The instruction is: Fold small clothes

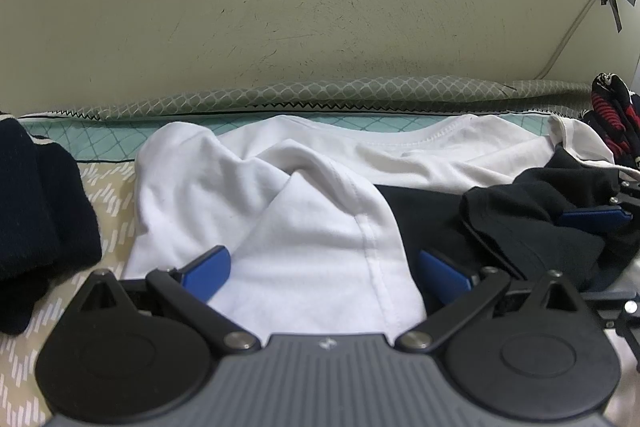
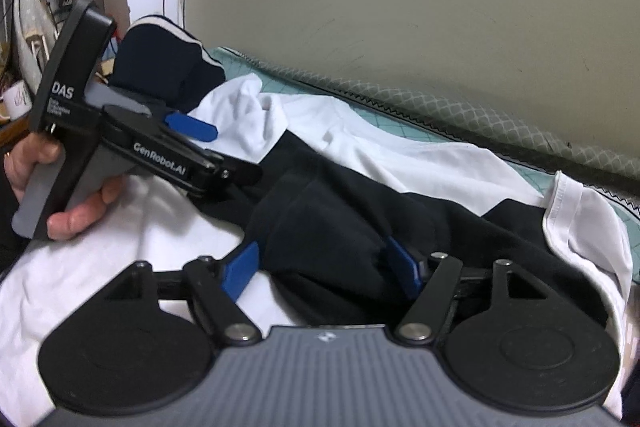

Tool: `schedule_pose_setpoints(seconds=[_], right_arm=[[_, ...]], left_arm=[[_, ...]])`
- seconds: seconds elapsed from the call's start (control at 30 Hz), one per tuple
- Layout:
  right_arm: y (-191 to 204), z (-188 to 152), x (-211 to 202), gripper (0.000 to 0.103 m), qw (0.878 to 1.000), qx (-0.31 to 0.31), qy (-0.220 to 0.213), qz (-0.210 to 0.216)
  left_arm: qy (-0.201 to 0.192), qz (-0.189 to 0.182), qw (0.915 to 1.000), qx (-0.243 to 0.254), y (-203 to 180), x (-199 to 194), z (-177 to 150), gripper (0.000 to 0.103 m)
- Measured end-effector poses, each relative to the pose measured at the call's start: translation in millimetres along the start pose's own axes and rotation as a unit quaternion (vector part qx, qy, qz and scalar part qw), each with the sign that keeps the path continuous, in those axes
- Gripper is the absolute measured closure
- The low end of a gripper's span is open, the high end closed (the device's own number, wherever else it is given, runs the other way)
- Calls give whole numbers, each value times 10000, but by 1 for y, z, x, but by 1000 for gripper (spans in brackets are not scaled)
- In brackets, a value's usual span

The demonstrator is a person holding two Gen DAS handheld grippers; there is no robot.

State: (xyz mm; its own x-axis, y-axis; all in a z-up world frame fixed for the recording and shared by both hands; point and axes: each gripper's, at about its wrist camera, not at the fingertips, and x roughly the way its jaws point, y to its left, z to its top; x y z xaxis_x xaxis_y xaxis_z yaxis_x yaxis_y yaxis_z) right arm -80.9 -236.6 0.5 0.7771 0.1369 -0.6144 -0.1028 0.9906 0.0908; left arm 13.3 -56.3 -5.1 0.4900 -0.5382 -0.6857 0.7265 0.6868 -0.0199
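A white T-shirt (image 1: 304, 211) lies rumpled across the bed, and a black garment (image 2: 360, 195) lies over its middle. My left gripper (image 1: 325, 273) stands open wide just above the white cloth, its blue pads (image 1: 208, 269) apart and clamping nothing. In the right wrist view the left gripper (image 2: 228, 151) sits at the left, held by a person's hand (image 2: 76, 219). My right gripper (image 2: 322, 273) has a bunched fold of the black garment between its pads (image 2: 240, 273), and the cloth touches both. The right gripper's pad (image 1: 596, 217) shows at the right edge of the left wrist view, wrapped in black cloth.
A dark navy garment (image 1: 36, 211) with white stripes lies at the left end of the bed. A red-and-black striped item (image 1: 612, 115) sits at the far right. A cream wall (image 1: 320, 7) rises close behind the patterned bedding (image 1: 100, 143). An ironing board (image 2: 32, 27) stands beyond the bed's left end.
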Motion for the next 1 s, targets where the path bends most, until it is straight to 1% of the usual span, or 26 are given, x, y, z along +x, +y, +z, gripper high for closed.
schedule_pose_setpoints(seconds=[0.1, 0.17, 0.27, 0.3, 0.37, 0.43, 0.47, 0.67, 1.0], right_arm=[[-2, 0, -2, 40, 10000, 65, -43, 32], [-5, 0, -6, 41, 9997, 166, -143, 53], [-12, -1, -16, 46, 9979, 446, -462, -53], [-13, 0, -17, 47, 9976, 477, -488, -98], [-9, 0, -14, 47, 9987, 275, -347, -234], [1, -1, -6, 47, 9991, -73, -65, -423], [4, -1, -5, 47, 9986, -179, -36, -496], [-5, -3, -6, 44, 9992, 60, -49, -403], [-3, -3, -5, 38, 9993, 24, -41, -378]], left_arm=[[-7, -12, 10000, -7, 1, 0, 0, 0], [-16, -21, 10000, -16, 1, -1, 0, 0], [-18, -19, 10000, -15, 1, -1, 0, 0], [-18, -16, 10000, -14, 1, -1, 0, 0], [-18, -14, 10000, -12, 0, -1, 0, 0], [-15, -7, 10000, -5, 1, -1, 0, 0], [-14, -5, 10000, -1, 0, -1, 0, 0], [-16, 0, 10000, 1, 0, -1, 0, 0], [-20, 6, 10000, 3, 0, -1, 0, 0]])
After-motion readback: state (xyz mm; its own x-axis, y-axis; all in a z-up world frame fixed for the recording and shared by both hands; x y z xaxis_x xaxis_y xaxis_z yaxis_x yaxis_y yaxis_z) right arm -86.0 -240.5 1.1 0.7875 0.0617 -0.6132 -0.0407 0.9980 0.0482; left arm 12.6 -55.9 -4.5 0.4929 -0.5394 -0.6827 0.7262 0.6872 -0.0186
